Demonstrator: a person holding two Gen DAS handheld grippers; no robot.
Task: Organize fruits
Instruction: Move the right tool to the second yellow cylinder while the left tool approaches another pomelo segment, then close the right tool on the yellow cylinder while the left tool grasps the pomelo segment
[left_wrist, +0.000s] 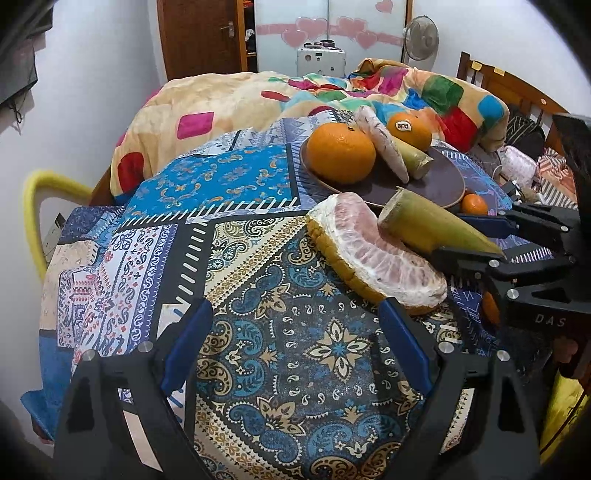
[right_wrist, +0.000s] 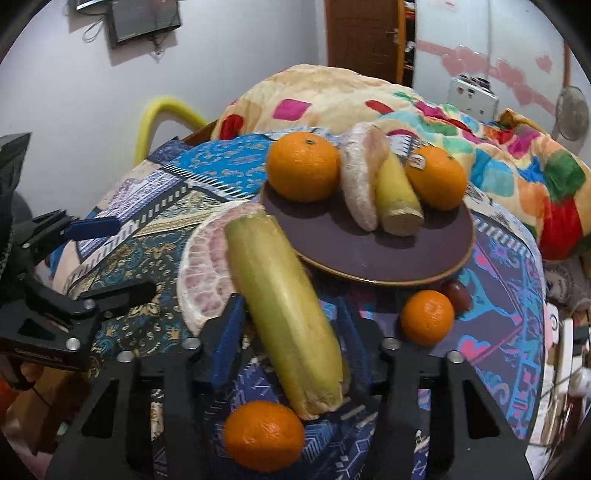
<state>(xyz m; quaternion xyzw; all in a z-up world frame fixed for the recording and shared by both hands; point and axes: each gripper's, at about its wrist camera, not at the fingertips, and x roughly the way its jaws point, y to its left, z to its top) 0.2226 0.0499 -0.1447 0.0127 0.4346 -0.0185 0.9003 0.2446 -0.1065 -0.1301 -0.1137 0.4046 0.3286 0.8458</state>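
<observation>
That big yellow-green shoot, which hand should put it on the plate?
The right gripper. Its fingers are already closed around the yellow-green shoot, just in front of the brown plate. The left gripper is open, holds nothing, and is off to the side.

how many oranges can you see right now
4. Two oranges sit on the plate: one at its left, one at its right. One lies on the cloth just right of the plate's front edge; one nearest the right gripper. Others may be hidden.
</observation>
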